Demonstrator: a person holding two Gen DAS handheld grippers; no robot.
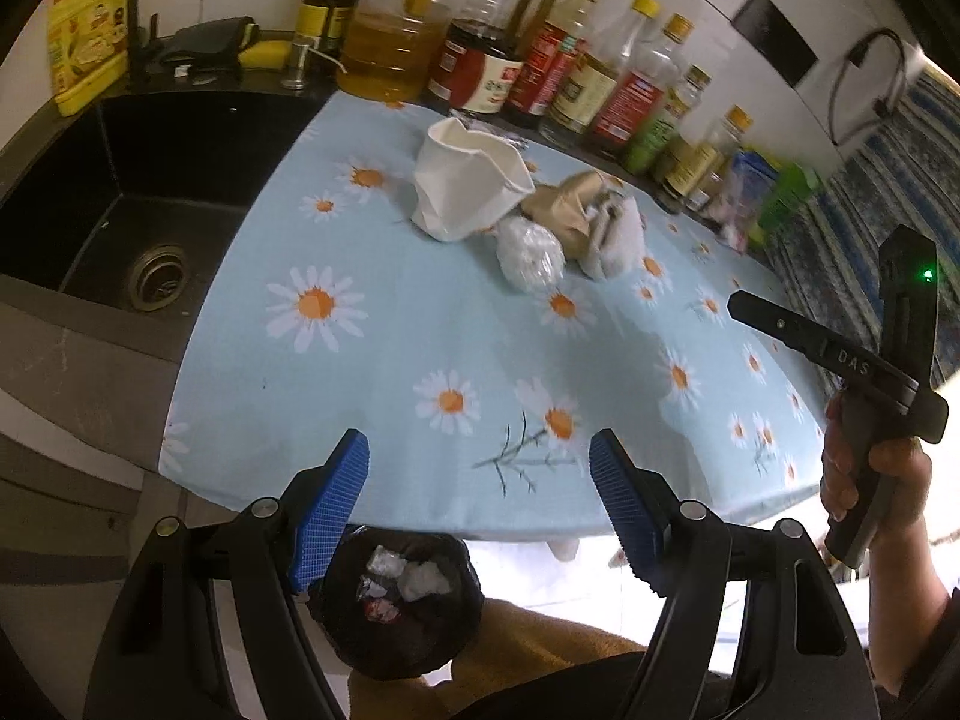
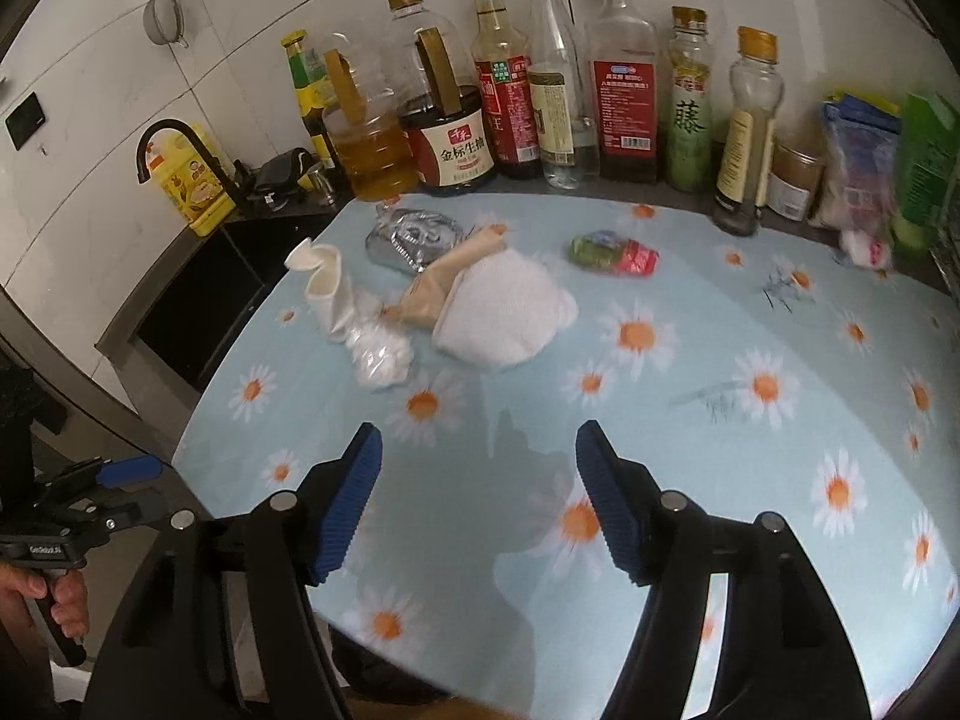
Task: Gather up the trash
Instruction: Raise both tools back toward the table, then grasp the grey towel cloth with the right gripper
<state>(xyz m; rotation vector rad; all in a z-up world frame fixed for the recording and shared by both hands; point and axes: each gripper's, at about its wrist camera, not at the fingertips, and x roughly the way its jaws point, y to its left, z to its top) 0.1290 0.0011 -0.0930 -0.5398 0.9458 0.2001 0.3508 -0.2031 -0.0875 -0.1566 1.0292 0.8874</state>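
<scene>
Though cluttered behind, cloth (image 2: 480,420) (front) bare.

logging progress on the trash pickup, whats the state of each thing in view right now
left hand-held gripper: open, nothing between the pads
right hand-held gripper: open, empty
paper cup: crushed, on its side on the cloth
white tissue wad: crumpled, on the cloth
foil wrapper: crumpled, near the bottles
green and red wrapper: scrunched, lying apart
bin: open, lined in black, some trash inside
oil jug: capped, part full
</scene>
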